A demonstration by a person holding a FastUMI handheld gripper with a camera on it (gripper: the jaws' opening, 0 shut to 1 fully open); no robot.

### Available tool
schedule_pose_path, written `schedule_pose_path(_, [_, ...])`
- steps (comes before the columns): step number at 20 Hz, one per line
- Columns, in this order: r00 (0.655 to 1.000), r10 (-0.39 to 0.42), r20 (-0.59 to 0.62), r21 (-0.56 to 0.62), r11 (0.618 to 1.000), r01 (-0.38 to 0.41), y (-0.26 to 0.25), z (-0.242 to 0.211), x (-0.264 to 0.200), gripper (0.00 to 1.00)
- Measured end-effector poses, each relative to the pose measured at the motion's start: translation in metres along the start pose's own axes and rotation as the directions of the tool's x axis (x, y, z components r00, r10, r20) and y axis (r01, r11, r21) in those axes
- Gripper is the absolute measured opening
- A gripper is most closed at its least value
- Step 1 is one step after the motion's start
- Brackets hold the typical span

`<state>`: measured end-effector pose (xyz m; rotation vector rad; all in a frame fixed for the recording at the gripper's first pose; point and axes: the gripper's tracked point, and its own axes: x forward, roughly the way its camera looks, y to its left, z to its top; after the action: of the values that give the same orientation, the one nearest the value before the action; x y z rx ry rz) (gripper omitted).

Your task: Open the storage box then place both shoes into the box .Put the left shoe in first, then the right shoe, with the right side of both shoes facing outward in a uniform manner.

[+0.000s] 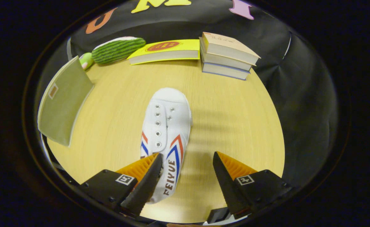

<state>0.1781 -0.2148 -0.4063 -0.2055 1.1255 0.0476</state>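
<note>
A white canvas shoe with red and blue stripes lies on the wooden table, toe pointing away from me. Its heel end runs under my left finger, which covers part of it. My gripper is open above the heel, and the right finger stands over bare table to the right of the shoe. Neither finger presses on the shoe. To the left stands the olive-grey storage box, its flat side turned toward me.
At the back of the table lie a green striped plush toy, a yellow book and a stack of three books. Black cloth closes off the back and right sides.
</note>
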Motion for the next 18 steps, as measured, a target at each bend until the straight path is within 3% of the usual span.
schedule_pose_path(3, [0.996,0.07,-0.053,0.085,0.994,-0.065,0.01,0.001,0.002,0.96])
schedule_pose_path(4, [0.991,0.118,-0.059,0.115,0.987,-0.11,0.02,0.003,0.003,0.9])
schedule_pose_path(6, [0.993,0.111,-0.044,0.105,0.989,-0.106,0.023,0.005,0.003,0.41])
schedule_pose_path(9, [0.997,0.073,-0.019,0.237,0.969,-0.067,0.022,0.009,-0.013,0.06])
schedule_pose_path(11, [0.997,0.076,0.015,0.241,0.967,-0.078,0.029,0.017,-0.036,0.06])
schedule_pose_path(14, [0.997,-0.007,0.078,0.2,0.98,-0.008,0.02,0.03,-0.071,0.06])
schedule_pose_path(18, [0.993,0.021,0.12,0.209,0.977,-0.046,0.036,0.038,-0.115,0.05])
